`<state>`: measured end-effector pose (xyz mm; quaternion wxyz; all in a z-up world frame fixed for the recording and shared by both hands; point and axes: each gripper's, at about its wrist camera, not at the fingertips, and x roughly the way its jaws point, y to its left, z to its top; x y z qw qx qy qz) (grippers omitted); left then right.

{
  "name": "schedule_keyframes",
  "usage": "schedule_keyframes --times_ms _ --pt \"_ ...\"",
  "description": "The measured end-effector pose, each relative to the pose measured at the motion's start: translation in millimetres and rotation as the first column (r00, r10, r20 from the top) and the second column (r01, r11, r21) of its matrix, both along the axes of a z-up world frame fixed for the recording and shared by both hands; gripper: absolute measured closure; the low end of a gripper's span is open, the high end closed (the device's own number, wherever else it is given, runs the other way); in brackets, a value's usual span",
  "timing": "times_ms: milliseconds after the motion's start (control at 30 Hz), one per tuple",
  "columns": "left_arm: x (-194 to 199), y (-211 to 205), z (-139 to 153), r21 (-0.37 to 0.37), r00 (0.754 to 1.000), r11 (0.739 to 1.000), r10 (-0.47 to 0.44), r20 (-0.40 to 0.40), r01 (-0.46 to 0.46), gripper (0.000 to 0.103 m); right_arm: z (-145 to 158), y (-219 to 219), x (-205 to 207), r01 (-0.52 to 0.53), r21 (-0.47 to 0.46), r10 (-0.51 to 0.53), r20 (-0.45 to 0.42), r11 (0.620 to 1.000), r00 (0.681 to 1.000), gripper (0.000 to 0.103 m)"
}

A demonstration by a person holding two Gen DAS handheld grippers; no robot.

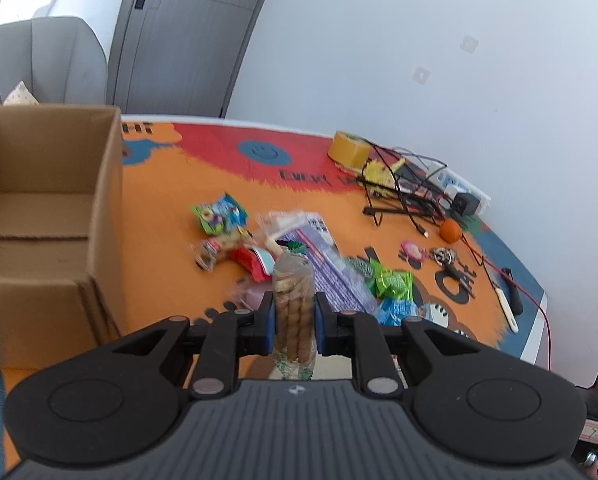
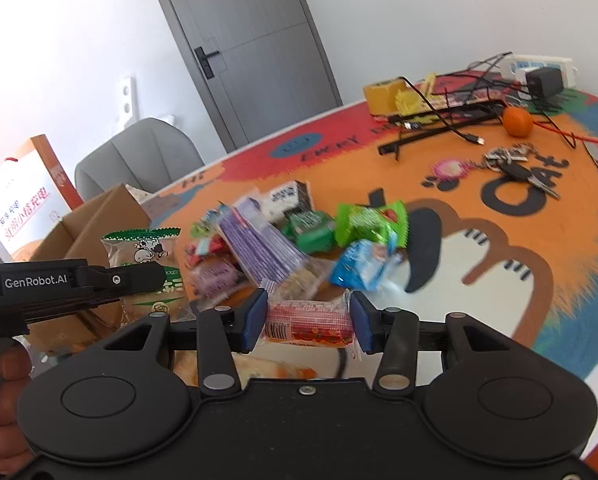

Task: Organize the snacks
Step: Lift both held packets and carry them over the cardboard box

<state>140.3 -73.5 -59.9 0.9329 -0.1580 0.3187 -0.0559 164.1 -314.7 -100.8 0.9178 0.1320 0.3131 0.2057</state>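
My left gripper (image 1: 294, 320) is shut on a clear packet of brown biscuits (image 1: 293, 280) with green trim, held upright above the orange table mat (image 1: 159, 216). An open cardboard box (image 1: 103, 200) stands to its left. In the right wrist view the same left gripper (image 2: 155, 276) appears at the left, holding that cow-printed packet (image 2: 147, 252) near the box (image 2: 87, 224). My right gripper (image 2: 309, 322) is shut on a red snack packet (image 2: 309, 320), held crosswise between the blue pads. Beyond lies the snack pile: a purple packet (image 2: 259, 248), a green one (image 2: 369, 224), a blue one (image 2: 363, 264).
At the table's far right lie a yellow tape roll (image 1: 349, 148), tangled cables (image 1: 407, 192), an orange (image 1: 450, 231), keys (image 1: 445, 258) and a white-handled tool (image 1: 507, 312). A grey chair (image 1: 47, 60) stands behind the box, and a grey door beyond it.
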Motion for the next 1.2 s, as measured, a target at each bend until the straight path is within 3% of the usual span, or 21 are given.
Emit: schedule_keyframes --times_ms 733,1200 --pt "-24 75 56 0.011 0.981 0.991 0.129 0.148 -0.132 0.085 48 75 16 -0.105 0.042 0.1 0.11 0.994 0.989 0.058" --pt "-38 139 58 -0.004 0.957 0.97 0.241 0.162 -0.243 0.085 72 138 17 -0.183 0.043 0.174 0.156 0.982 0.972 0.058"
